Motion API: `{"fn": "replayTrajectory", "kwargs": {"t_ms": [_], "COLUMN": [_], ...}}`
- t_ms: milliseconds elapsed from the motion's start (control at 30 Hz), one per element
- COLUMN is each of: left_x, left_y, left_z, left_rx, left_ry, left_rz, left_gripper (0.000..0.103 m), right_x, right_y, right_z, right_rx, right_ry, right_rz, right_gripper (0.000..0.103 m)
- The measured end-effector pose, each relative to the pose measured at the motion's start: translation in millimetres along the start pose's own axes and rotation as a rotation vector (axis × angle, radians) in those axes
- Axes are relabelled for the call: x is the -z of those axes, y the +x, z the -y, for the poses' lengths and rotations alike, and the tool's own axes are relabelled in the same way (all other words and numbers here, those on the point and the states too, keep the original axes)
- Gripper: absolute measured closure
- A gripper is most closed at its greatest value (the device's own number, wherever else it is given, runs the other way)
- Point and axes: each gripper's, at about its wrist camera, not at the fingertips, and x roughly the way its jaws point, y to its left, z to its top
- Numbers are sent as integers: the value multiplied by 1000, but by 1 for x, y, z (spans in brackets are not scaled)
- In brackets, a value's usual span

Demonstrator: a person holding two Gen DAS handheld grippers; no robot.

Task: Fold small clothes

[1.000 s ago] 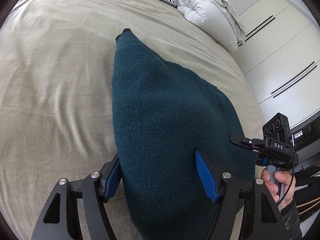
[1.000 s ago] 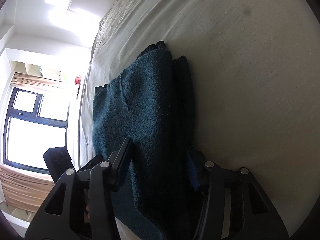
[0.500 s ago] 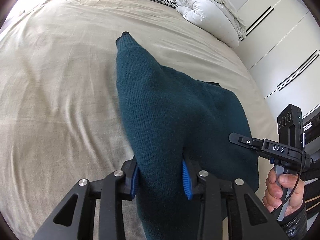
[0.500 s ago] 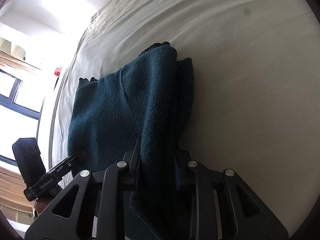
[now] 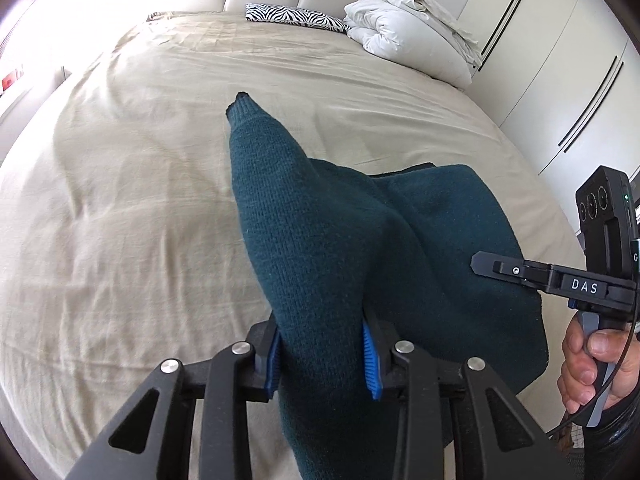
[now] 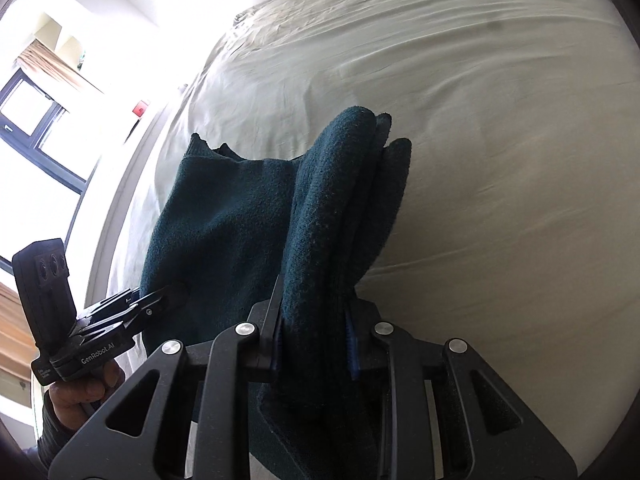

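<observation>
A dark teal knitted sweater (image 5: 320, 240) lies partly folded on the beige bed sheet (image 5: 120, 200). My left gripper (image 5: 322, 354) is shut on the sweater's near edge and holds it raised, the fabric bunched between the blue pads (image 5: 370, 362). My right gripper (image 6: 314, 338) is shut on the other near corner of the sweater (image 6: 224, 220), several layers pinched between its fingers. Each gripper shows in the other's view: the right one (image 5: 480, 262) at the right, the left one (image 6: 180, 290) at the lower left. The far cuff (image 5: 240, 106) rests on the bed.
A white rolled duvet (image 5: 408, 32) and a zebra-print pillow (image 5: 292, 16) lie at the head of the bed. White wardrobe doors (image 5: 560, 80) stand on the right. A window (image 6: 36, 120) is on the left side in the right wrist view.
Both grippers went from open around the sweater's near edge to shut on it. They have lifted the edge, and the fabric has bunched and risen off the bed.
</observation>
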Motion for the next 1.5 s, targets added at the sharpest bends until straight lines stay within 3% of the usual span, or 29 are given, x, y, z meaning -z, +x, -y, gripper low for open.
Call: {"fn": "replayTrajectory", "kwargs": {"t_ms": [300,533,733,867,967,1100,1233,1400,1500], "left_x": [70,112,122,123,126,133,135,136,139], "left_y": [-70,-78,-63,-58,-57,-65,-86,-124,-122], "left_z": [-46,-84,-97,-98,-99,-103,-96,-83,-76], "left_rx": [-59,-66,-67,-59,-59,-68,-139,-197,-174], "left_ry": [-15,-72,-93,-103,-113,-136,-124,-104,-87], "left_rz": [38,12,1,10,17,34,92,223,216], "left_gripper": [68,67,61,56,51,45,45,45,43], "right_x": [77,122,128,139,144,143,134,133,142], "right_y": [9,36,69,82,84,73,34,4,22], "right_z": [-74,-102,-70,-39,-34,-28,-26,-58,-84], "right_rx": [-78,-125,-138,-227,-253,-234,-175,-357,-449], "right_ry": [-38,-18,86,198,209,239,242,176,132], "right_rz": [-23,-67,-100,-96,-82,-94,-12,8,-61], "right_gripper": [81,81,81,78,77,67,62,62,62]}}
